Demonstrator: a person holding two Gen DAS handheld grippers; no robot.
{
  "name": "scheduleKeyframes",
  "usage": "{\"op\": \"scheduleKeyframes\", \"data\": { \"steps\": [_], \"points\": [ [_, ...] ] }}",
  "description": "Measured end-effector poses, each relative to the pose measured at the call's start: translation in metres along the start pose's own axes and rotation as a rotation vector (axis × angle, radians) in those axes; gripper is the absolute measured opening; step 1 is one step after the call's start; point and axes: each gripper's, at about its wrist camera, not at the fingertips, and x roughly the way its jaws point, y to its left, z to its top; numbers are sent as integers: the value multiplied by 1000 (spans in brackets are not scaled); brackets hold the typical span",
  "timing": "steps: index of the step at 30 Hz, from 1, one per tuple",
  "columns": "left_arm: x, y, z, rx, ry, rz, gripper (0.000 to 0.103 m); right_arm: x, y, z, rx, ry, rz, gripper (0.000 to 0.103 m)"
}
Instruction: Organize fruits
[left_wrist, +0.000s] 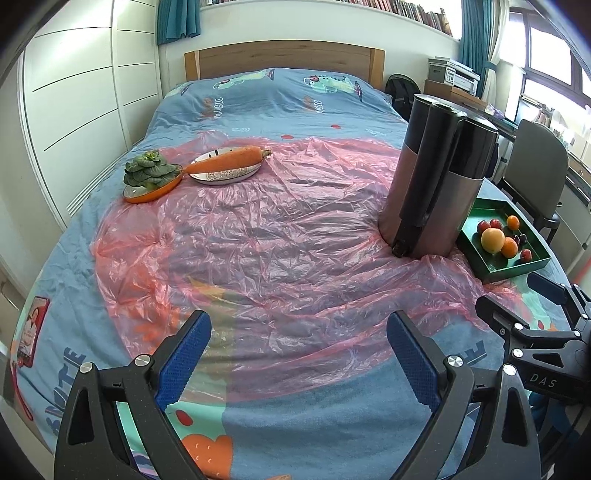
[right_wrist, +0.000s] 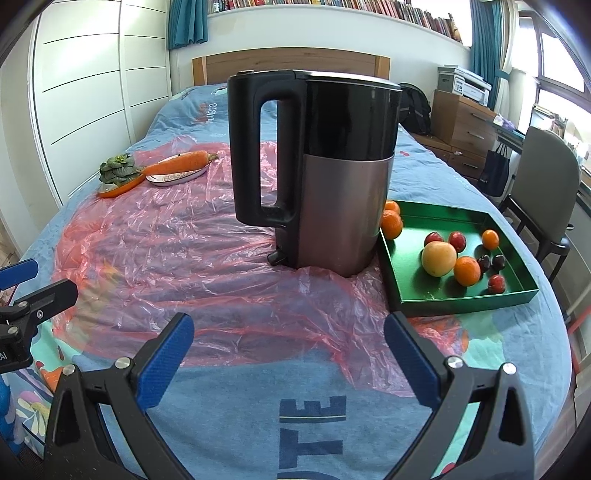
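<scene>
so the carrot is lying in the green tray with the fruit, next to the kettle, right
Not quite. The carrot lies across a white plate on the far left of the bed, beside the leafy greens. The green tray next to the kettle holds only fruit. The right wrist view shows this.

Blue bedspread (right_wrist: 461, 177) all over the bed, printed with cartoon figures and dark blue lettering, and a translucent pink plastic sheet (right_wrist: 166, 266) crinkles across its middle. The kettle (right_wrist: 332, 166) stands glossy black on top, brushed mauve-grey below, black handle. At the bed's right edge, a deep green tray (right_wrist: 458, 295): a yellow-orange peach (right_wrist: 438, 258), bright orange mandarins (right_wrist: 467, 270), red and near-black cherries (right_wrist: 496, 283). Toward the left edge, an orange carrot (left_wrist: 225, 159) on a white patterned plate (left_wrist: 221, 176), dark green leafy vegetable (left_wrist: 147, 170) on an orange dish (left_wrist: 155, 192). Blue pads (right_wrist: 166, 362) line the black jaws.
</scene>
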Motion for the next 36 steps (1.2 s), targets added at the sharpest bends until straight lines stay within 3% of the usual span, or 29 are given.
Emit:
{"op": "scheduleKeyframes", "data": {
  "steps": [16, 36],
  "points": [
    [3, 14, 3, -51, 13, -12, 95, 2, 2, 6, -25, -1, -8, 103],
    [3, 12, 2, -34, 10, -19, 95, 5, 5, 5, -30, 4, 1, 103]
  ]
}}
